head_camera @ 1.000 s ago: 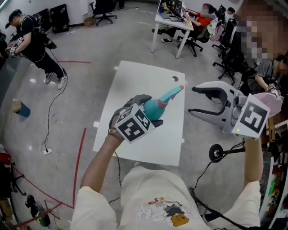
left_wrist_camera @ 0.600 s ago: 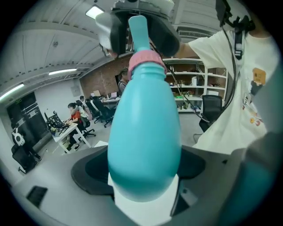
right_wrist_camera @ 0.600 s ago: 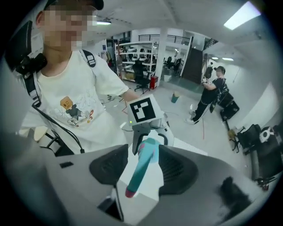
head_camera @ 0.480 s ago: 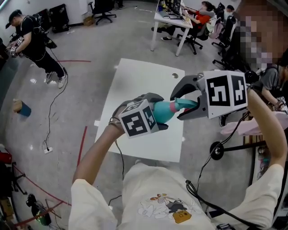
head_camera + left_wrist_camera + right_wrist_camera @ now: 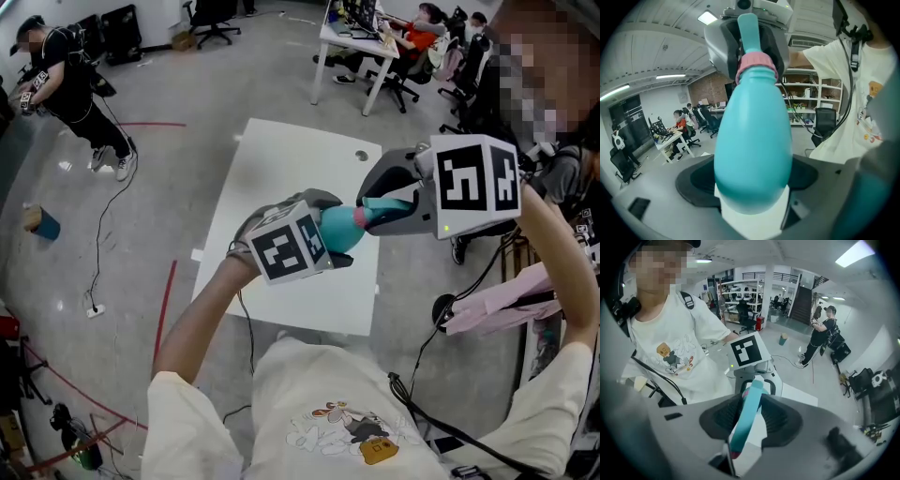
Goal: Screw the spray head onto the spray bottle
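Over white table [image 5: 281, 178] — spray bottle [image 5: 336, 231], spray head [image 5: 384, 208]

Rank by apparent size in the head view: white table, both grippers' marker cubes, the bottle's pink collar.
1. White table.
2. Left marker cube and right marker cube, about alike; not ranked.
3. Pink collar, smallest.

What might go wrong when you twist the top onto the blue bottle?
1. The right gripper has just been closing its jaws on the thin spray head; it might slip when twisted.
2. The round, smooth spray bottle might spin inside the left gripper instead of tightening.
3. Both are in the air over the table, so a slip may drop them.
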Demonstrator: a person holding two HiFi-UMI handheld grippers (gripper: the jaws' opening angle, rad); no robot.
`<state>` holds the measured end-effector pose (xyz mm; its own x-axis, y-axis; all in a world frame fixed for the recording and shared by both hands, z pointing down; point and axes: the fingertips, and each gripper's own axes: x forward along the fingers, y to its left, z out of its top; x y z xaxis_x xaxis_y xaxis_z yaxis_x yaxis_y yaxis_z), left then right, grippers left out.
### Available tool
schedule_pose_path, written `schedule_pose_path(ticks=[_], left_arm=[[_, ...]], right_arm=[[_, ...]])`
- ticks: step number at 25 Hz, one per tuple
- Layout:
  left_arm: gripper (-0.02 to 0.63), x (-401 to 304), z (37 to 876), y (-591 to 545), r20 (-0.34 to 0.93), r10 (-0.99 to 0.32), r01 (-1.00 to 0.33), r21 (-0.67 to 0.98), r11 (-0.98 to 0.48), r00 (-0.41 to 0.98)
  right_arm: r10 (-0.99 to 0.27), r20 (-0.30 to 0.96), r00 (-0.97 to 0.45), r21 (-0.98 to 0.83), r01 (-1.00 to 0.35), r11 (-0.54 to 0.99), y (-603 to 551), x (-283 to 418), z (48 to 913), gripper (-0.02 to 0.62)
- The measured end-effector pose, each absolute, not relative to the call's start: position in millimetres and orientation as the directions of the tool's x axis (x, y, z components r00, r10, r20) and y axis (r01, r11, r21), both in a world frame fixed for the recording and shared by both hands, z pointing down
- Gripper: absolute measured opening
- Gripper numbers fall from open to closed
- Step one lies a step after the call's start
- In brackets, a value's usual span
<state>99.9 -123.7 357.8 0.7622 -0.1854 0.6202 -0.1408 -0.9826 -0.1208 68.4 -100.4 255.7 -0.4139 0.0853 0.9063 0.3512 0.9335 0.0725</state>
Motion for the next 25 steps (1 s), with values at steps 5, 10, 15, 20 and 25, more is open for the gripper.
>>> schedule_pose_path(ticks=[5, 10, 15, 20, 25], left_arm=[[0.418, 106.2, 364.7, -114.1, 0.648, -0.105, -0.101, -0.044, -0.994, 0.754], [0.418, 112.3, 367.8, -87.2, 0.651, 0.107, 0.012, 0.149, -0.989, 0.752], [0.417, 108.8, 365.9, -81.0, 0.683, 0.116, 0.057, 0.108, -0.993, 0.721], [0.417, 106.5, 365.6, -80.0, 0.690, 0.140, 0.074, 0.125, -0.989, 0.710], [0.417, 107.9, 370.1, -99.3, 0.723, 0.004, -0.037, 0.041, -0.998, 0.691]], right_arm=[[0.022, 0.953, -0.303, 0.133, 0.483, 0.866, -96.2, 78.0, 261.1, 0.127], [-0.031, 0.981, -0.189, 0.152, 0.670, 0.727, -87.6, 83.1, 262.6, 0.127], [0.001, 0.994, -0.111, 0.082, 0.738, 0.669, -79.3, 85.4, 264.5, 0.127], [-0.004, 0.997, -0.078, 0.063, 0.771, 0.634, -79.7, 85.8, 269.7, 0.127], [-0.003, 1.000, -0.015, 0.013, 0.725, 0.689, -91.3, 89.4, 277.9, 0.127]])
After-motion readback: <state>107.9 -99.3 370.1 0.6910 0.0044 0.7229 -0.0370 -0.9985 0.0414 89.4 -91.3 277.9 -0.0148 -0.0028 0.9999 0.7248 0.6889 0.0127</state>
